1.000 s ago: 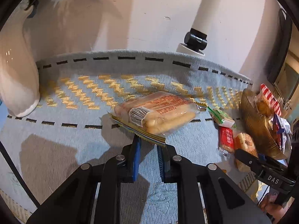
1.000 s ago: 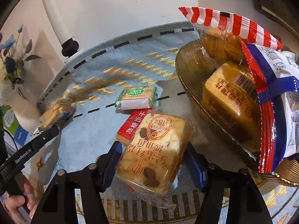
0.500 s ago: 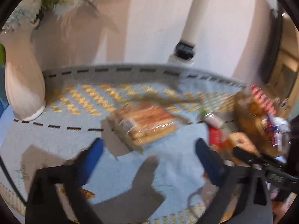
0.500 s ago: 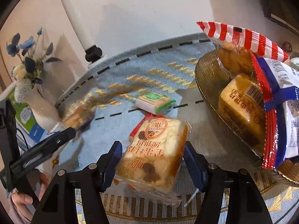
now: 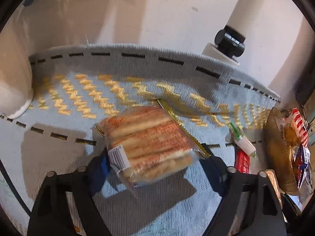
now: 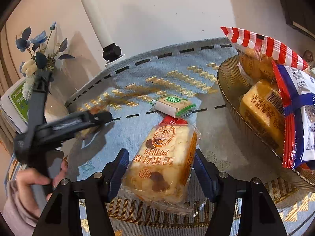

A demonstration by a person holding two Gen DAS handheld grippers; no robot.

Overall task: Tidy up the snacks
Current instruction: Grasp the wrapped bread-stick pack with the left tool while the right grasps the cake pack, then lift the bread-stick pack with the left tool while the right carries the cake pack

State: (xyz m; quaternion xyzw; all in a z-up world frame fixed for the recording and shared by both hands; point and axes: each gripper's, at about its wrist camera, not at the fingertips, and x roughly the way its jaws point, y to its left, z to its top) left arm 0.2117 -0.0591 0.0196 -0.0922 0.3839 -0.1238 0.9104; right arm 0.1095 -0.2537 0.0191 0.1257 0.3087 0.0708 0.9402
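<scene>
Between the right gripper's (image 6: 160, 174) blue fingers (image 6: 200, 170) sits a wrapped cake (image 6: 164, 162), both pads pressing its sides, so the grip is moderately wide and firm. On the left, the left gripper's (image 5: 155, 165) jaws are closing around a clear packet of biscuit sticks (image 5: 149, 139); the packet lies between them, but whether the pads touch it yet I cannot tell. Just beyond the cake on the blue woven bench cloth (image 6: 137, 74) lie a red packet (image 6: 173, 121) and a green-and-white packet (image 6: 173, 105). Farther right stands a gold basket (image 6: 228, 82) filled with bagged snacks. A person's hand (image 6: 37, 179) grips the left tool's handle.
</scene>
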